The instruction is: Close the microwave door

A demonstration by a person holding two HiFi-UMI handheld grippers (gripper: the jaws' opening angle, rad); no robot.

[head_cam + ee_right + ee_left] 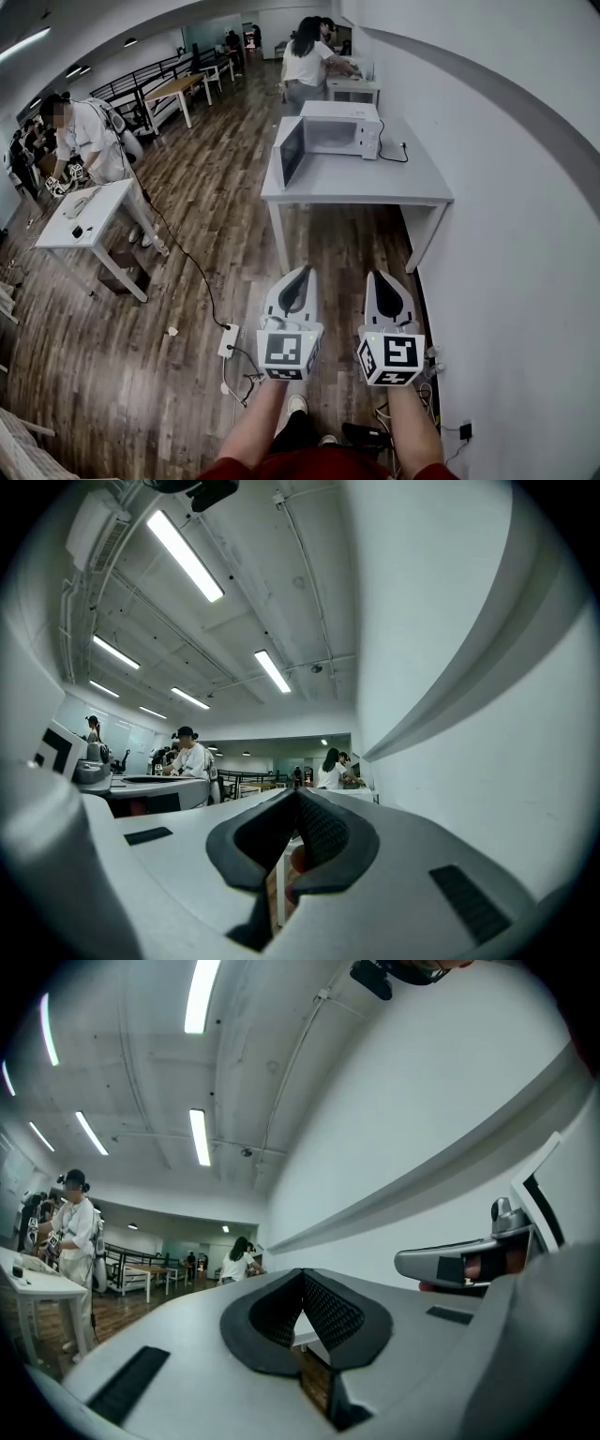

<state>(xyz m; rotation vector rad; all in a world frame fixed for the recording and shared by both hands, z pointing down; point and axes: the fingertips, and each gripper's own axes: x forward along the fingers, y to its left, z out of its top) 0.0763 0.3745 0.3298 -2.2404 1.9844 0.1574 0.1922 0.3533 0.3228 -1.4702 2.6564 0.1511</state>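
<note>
A white microwave (339, 131) stands at the far end of a grey table (375, 186), a good way ahead of me. Its door (289, 153) hangs open, swung out to the left with the dark window facing me. Both grippers are held low over the wooden floor, short of the table and side by side. The left gripper (302, 272) (302, 1274) is shut with nothing between its jaws. The right gripper (378, 277) (298, 794) also has its jaws together and holds nothing. Neither touches the microwave.
A white wall (506, 141) runs close along the right. A power strip (229, 340) and cables lie on the floor at the left. A person stands at a small white table (89, 220) to the left; another person (305, 61) works at a table beyond the microwave.
</note>
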